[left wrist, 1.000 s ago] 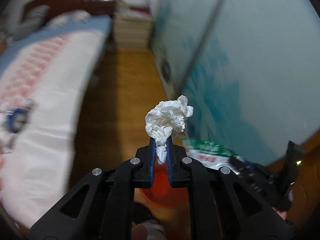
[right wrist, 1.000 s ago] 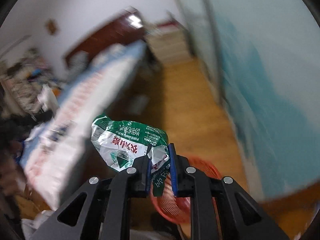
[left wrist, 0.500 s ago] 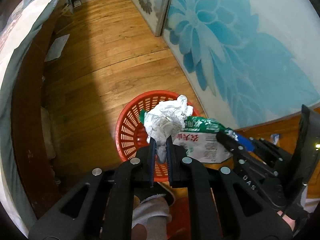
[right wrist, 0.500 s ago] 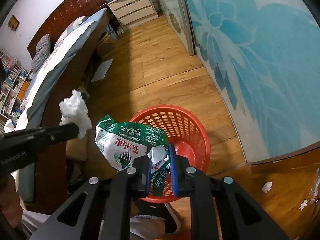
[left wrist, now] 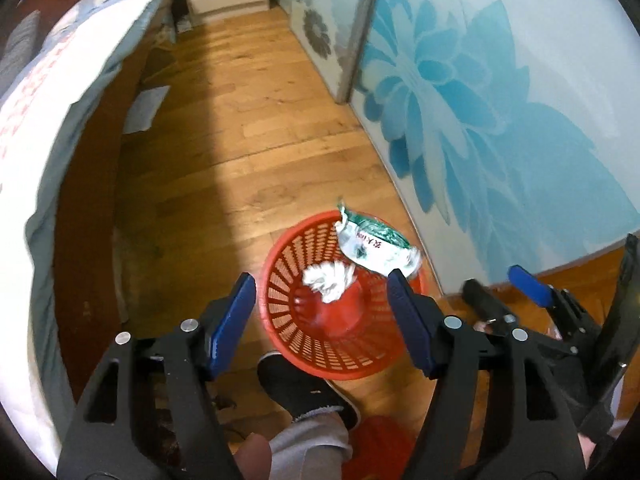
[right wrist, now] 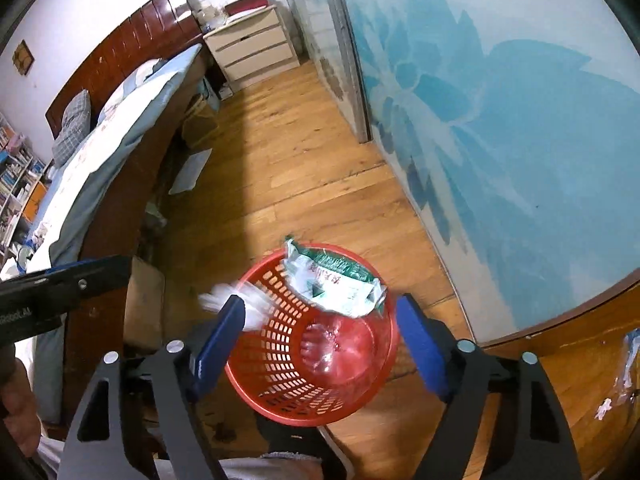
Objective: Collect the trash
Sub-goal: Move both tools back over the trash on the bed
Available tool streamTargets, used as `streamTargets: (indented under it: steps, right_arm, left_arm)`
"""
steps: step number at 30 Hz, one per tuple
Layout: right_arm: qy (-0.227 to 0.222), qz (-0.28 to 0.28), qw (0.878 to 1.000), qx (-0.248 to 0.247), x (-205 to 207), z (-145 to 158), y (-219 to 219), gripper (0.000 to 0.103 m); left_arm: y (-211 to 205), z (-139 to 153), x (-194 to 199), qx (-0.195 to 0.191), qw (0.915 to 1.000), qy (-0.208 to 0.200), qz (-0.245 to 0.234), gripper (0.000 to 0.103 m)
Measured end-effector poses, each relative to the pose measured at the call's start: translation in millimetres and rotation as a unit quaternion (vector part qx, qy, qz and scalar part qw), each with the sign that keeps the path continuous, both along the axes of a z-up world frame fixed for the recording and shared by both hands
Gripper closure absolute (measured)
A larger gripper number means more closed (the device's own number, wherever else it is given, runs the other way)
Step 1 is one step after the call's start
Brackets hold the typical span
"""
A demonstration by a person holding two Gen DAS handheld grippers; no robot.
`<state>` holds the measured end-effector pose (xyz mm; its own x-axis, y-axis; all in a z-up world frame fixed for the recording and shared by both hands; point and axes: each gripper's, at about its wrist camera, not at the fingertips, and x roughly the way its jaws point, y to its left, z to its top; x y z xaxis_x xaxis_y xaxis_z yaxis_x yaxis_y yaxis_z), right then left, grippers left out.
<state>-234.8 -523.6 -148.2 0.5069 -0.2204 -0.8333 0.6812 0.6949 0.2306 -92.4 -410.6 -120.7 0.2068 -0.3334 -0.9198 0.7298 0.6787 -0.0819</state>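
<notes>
Left gripper (left wrist: 320, 300): jaws opening, wide apart, nothing between the pads. Right gripper (right wrist: 320, 322): jaws opening too, spread wide, pads grip nothing. Under both, a dark shoe (left wrist: 304, 388) and grey trouser cuff (left wrist: 308, 436), partly cut off by the gripper bodies.

Red basket (left wrist: 296, 344) on the wood floor (left wrist: 256, 128), just past the shoe. White crumpled tissue (left wrist: 328, 280) is loose above the basket's mouth in the left view; in the right view it is a motion-blurred white smear (right wrist: 232, 300) by the left pad, edges unreadable. Green-and-white wrapper (right wrist: 336, 284) sits loose at the far rim, print too small to read; can't tell if it touches the rim.

Small white scraps (right wrist: 604, 402) on the floor at far right, blurred. Beyond: bed (right wrist: 120, 128) on the left, blue flower panel (right wrist: 500, 120) on the right, drawers (right wrist: 252, 50) at the far end.
</notes>
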Motion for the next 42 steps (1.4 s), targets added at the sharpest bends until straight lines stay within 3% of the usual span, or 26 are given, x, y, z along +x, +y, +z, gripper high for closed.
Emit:
streamTargets:
  steps: [9, 15, 18, 20, 22, 26, 28, 30, 33, 35, 37, 42]
  right_arm:
    - [-0.029, 0.010, 0.999, -0.021, 0, 41, 11, 0.026]
    - [-0.066, 0.042, 0.997, -0.022, 14, 81, 30, 0.023]
    - [-0.098, 0.076, 0.992, -0.037, 35, 115, 55, 0.020]
    - [-0.126, 0.108, 0.985, -0.057, 56, 145, 81, 0.020]
    - [-0.151, 0.140, 0.975, -0.081, 77, 173, 108, 0.020]
    - [-0.215, 0.214, 0.944, -0.129, 127, 236, 184, 0.018]
    - [-0.242, 0.245, 0.929, -0.138, 150, 258, 219, 0.016]
    - [-0.264, 0.276, 0.913, -0.143, 175, 275, 256, 0.015]
    - [-0.272, 0.323, 0.897, -0.133, 218, 283, 309, 0.015]
    - [-0.258, 0.355, 0.890, -0.121, 249, 274, 342, 0.015]
    - [-0.241, 0.383, 0.886, -0.100, 277, 259, 369, 0.015]
    - [-0.185, 0.435, 0.874, -0.115, 320, 197, 409, 0.017]
  left_arm:
    - [52, 44, 12, -0.056, 0.9960, -0.031, 0.061, 0.035]
    - [118, 101, 23, -0.112, 0.9832, -0.087, 0.114, 0.035]
    - [169, 134, 36, -0.130, 0.9709, -0.128, 0.155, 0.033]
    - [215, 157, 49, -0.144, 0.9557, -0.161, 0.200, 0.026]
    - [263, 175, 60, -0.157, 0.9365, -0.191, 0.248, 0.026]
    - [353, 190, 80, -0.160, 0.9033, -0.224, 0.329, 0.025]
    - [394, 185, 87, -0.147, 0.8910, -0.238, 0.357, 0.025]
    - [420, 175, 93, -0.139, 0.8856, -0.238, 0.374, 0.025]
    - [448, 149, 100, -0.125, 0.8858, -0.221, 0.388, 0.025]
    - [454, 138, 106, -0.089, 0.8882, -0.228, 0.389, 0.025]
    - [460, 132, 109, -0.063, 0.8887, -0.236, 0.388, 0.025]
    - [479, 128, 114, -0.060, 0.8907, -0.218, 0.394, 0.025]
